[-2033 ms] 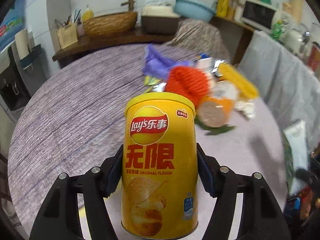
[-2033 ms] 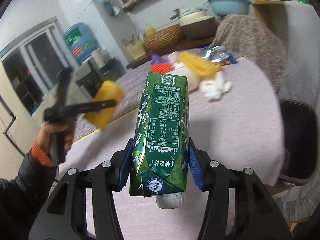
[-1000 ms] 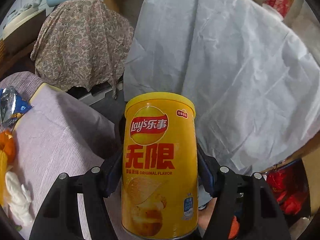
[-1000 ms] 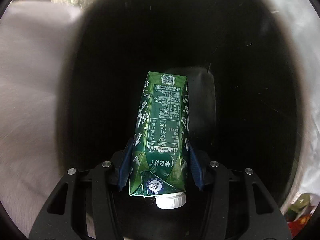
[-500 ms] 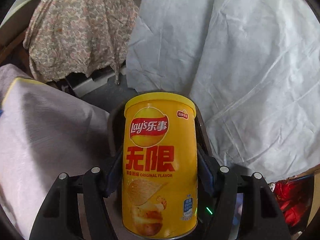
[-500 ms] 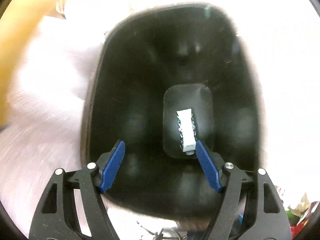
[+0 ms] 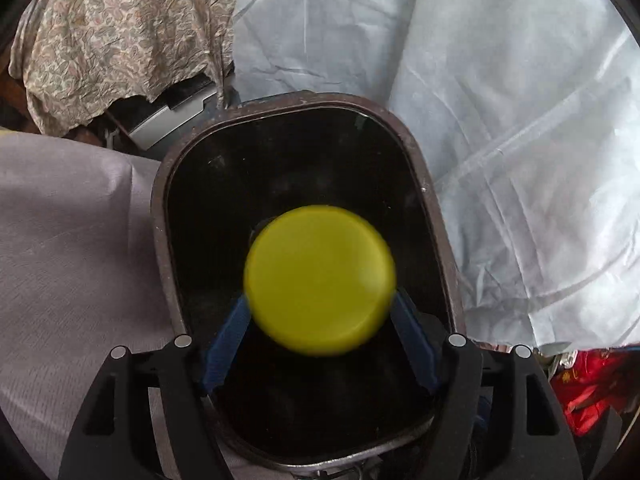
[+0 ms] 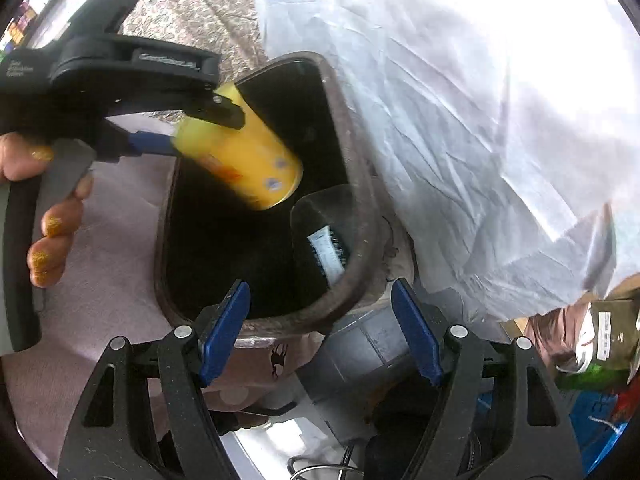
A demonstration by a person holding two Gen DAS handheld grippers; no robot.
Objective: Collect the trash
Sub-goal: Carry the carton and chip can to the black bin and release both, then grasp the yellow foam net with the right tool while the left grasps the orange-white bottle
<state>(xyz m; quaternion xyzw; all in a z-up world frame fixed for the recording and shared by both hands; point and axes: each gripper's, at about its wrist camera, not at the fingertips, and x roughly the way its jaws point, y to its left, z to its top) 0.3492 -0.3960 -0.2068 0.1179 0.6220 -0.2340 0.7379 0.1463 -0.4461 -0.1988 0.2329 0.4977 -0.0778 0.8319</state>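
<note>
A yellow Lay's chip can (image 7: 320, 278) drops lid-up into the dark trash bin (image 7: 416, 152), blurred, just clear of my open left gripper (image 7: 320, 340). In the right wrist view the can (image 8: 244, 160) falls past the left gripper's fingers (image 8: 152, 142) into the bin (image 8: 360, 184). The carton (image 8: 326, 254) lies at the bin's bottom. My right gripper (image 8: 320, 336) is open and empty above the bin's near rim.
A white sheet (image 7: 500, 100) drapes over something right of the bin. A patterned cloth (image 7: 120, 36) hangs at the back left. The lilac tablecloth (image 7: 72, 240) is on the left. Red wrappers (image 7: 588, 392) and packets (image 8: 600, 340) lie on the floor to the right.
My left gripper has opened and let go of the chip can, which now falls into the bin. My right gripper has pulled back from over the bin.
</note>
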